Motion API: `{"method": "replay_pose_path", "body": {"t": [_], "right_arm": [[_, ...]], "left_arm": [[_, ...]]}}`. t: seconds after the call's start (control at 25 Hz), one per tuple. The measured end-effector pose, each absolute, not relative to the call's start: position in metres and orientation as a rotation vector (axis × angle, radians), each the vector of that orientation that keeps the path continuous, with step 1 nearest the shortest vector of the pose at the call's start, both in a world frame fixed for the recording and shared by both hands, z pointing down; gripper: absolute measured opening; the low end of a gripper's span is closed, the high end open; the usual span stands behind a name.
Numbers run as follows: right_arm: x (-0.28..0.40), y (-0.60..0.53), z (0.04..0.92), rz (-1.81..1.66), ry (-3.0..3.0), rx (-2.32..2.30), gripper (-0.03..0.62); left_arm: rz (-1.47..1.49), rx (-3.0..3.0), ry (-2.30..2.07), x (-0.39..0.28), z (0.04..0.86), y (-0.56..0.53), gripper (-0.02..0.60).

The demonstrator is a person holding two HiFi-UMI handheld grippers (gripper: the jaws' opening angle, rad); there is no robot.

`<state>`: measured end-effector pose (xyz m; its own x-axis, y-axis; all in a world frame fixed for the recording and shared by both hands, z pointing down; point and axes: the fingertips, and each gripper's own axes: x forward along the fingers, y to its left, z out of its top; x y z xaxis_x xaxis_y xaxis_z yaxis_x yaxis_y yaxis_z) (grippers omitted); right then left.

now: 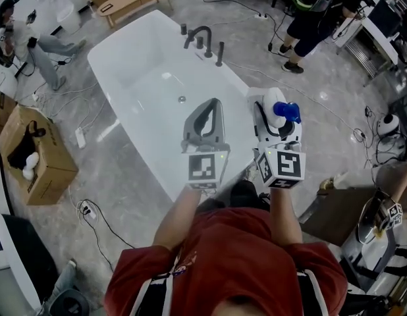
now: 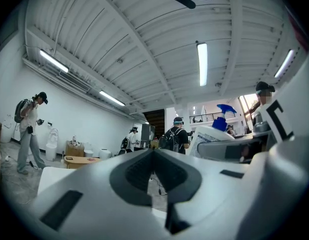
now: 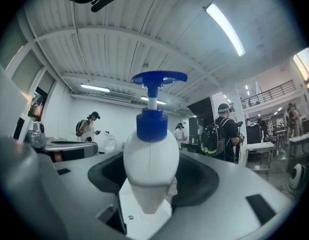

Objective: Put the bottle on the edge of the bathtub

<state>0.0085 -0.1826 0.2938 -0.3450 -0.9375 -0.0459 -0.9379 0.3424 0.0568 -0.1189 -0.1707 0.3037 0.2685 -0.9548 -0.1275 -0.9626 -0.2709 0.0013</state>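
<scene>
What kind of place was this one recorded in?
Probably a staged test hall, not a home bathroom: a freestanding bathtub stands among loose cables and a cardboard box, under an industrial ceiling with strip lights.

Bright, even light falls from long ceiling tube lamps (image 2: pixel 202 64) that show in both gripper views. The white bathtub (image 1: pixel 144 51) carries soft glare on its bottom, and the grey floor (image 1: pixel 111 176) gleams faintly. Shadows are weak. Both gripper views bend strongly toward their dark round edges, where the closest surfaces look soft.
</scene>
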Motion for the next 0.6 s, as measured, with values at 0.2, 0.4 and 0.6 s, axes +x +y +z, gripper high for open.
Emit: {"method": "replay_pose_path", "body": {"t": [0.2, 0.4, 0.6], "right_arm": [[0.006, -0.19, 0.293, 0.128, 2.58, -1.783, 0.27], [0.011, -0.202, 0.298, 0.107, 2.591, -1.769, 0.27], [0.021, -0.223, 0.305, 0.079, 2.616, -1.744, 0.27]], "left_arm": [[0.174, -2.42, 1.859, -0.123, 0.3, -0.178, 0.015], [0.167, -2.403, 1.897, -0.121, 0.304, -0.189, 0.015], [0.129, -2.383, 1.914, -0.11, 0.309, -0.206, 0.015]]}}
